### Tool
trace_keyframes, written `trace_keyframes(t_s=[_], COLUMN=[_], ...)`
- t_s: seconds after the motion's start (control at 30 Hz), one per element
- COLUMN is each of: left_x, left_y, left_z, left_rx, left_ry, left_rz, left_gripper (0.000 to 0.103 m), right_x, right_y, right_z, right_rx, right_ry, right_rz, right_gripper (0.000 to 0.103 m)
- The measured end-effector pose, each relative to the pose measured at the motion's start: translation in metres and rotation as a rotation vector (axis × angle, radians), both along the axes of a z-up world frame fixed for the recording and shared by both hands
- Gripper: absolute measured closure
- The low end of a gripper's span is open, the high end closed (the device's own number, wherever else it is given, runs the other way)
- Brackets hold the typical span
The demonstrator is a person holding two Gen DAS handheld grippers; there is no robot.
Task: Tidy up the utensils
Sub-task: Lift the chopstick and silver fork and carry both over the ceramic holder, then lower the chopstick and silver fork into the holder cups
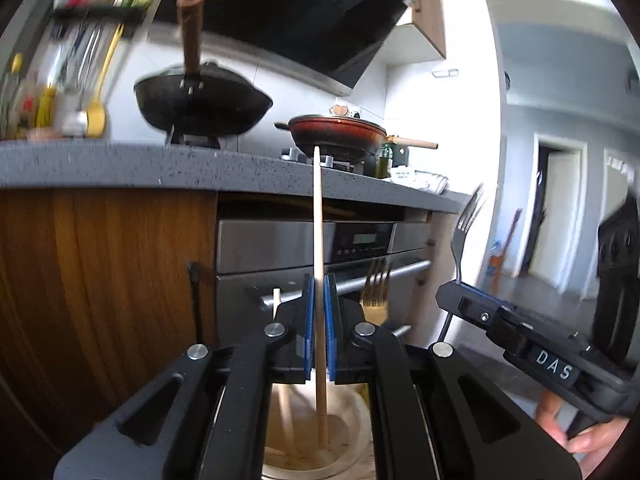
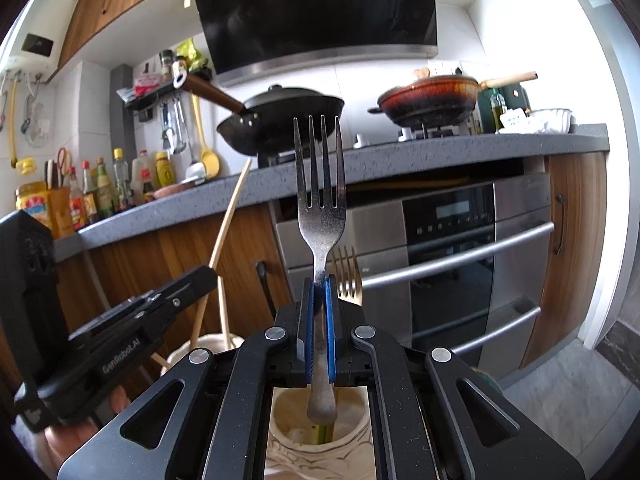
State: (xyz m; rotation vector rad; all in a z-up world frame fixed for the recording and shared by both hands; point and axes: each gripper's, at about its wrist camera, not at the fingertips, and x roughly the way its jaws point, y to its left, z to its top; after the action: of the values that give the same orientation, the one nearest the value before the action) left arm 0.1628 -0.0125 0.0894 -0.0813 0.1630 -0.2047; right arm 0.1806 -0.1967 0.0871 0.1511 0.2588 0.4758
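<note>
Midway through sorting: left gripper [image 1: 319, 292] jaws clamp a wooden chopstick [image 1: 318, 216], right gripper [image 2: 319, 296] jaws a steel fork [image 2: 320, 196], both above their holders, not yet dropped in.

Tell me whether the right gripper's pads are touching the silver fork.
Touching. The right wrist view shows the right gripper with both blue pads pressed against the silver fork at its neck, holding it upright, tines up, above the wooden holder.

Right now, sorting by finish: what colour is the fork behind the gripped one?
Gold fork; right wrist view shows it best.
</note>
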Motion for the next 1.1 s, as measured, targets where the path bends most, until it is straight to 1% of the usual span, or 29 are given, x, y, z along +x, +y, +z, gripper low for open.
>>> trace_keyframes(t_s=[0.1, 0.17, 0.27, 0.4, 0.77, 1.1], left_x=[-0.009, -0.015, -0.025, -0.031, -0.02, -0.017], left_y=[-0.01, -0.012, -0.015, -0.021, -0.014, -0.014], left_z=[-0.009, -0.013, -0.014, -0.016, -0.011, -0.01], left_rx=[0.075, 0.102, 0.116, 0.157, 0.108, 0.1], left_ry=[-0.032, -0.043, -0.056, -0.083, -0.065, -0.057], left_rz=[0.001, -0.002, -0.026, -0.034, -0.025, -0.019], left_gripper=[0.098, 0.098, 0.098, 0.098, 0.098, 0.096], right_x=[0.002, 0.003, 0.006, 0.008, 0.01, 0.014], right_y=[0.003, 0.004, 0.005, 0.006, 0.004, 0.006], right_z=[-0.005, -0.008, -0.013, -0.018, -0.018, -0.02], right_rx=[-0.019, -0.029, -0.037, -0.039, -0.028, -0.031], right_ry=[0.013, 0.021, 0.042, 0.061, 0.072, 0.094], right_rz=[0.0, 0.003, 0.002, 0.001, 0.004, 0.024], right_gripper=[0.097, 0.097, 0.097, 0.097, 0.097, 0.097])
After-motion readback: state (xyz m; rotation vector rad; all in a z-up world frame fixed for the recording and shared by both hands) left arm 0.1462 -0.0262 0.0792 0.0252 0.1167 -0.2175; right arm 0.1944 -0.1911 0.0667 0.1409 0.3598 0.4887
